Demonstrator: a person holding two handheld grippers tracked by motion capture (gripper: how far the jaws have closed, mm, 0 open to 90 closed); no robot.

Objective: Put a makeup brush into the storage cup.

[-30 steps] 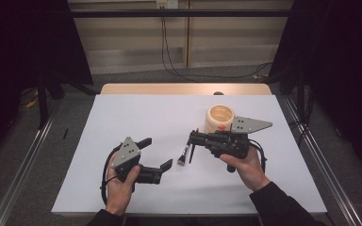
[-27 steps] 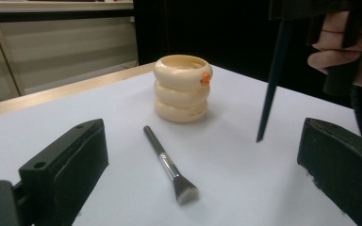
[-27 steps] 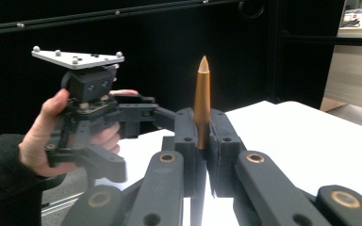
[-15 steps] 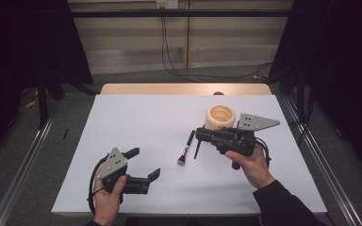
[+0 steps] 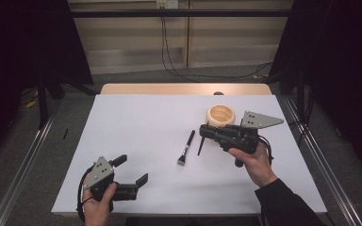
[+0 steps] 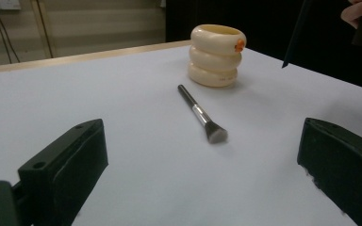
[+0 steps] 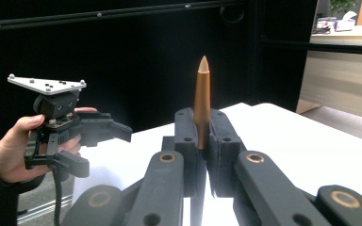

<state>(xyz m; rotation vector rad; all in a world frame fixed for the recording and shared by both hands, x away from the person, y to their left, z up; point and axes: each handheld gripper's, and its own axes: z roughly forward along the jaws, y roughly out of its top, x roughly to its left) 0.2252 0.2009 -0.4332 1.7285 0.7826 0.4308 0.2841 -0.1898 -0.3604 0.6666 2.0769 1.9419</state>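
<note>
- A slim pencil-like stick point(image 7: 201, 101), copper-brown with a pointed tip, is clamped between the jaws of the right claw point(image 7: 201, 136); in the right claw's own view its tip is seen rising above the jaws.
- In the high view, the right claw point(image 5: 202, 133) is held above the right half of the white tabletop point(image 5: 141, 117), and the dark stick point(image 5: 201, 146) is seen slanting down from it towards the sheet.
- The left claw point(image 5: 133, 170) is held low at the near left edge of the tabletop, its jaws spread wide with nothing between them.
- In the left gripper view, the two black jaws are seen far apart at the bottom corners, with bare tabletop point(image 6: 99, 94) between them.
- A makeup brush point(image 5: 186, 148) is seen lying flat near the middle of the tabletop, bristles towards the person, just left of the stick's lower end and apart from it.
- A cream ribbed holder point(image 5: 220, 115), open at the top, stands upright beyond the right claw; an orange spot is seen on its rim in the left gripper view point(image 6: 217, 55).
- The brush point(image 6: 201, 114) lies in front of the holder, not touching it.
</note>
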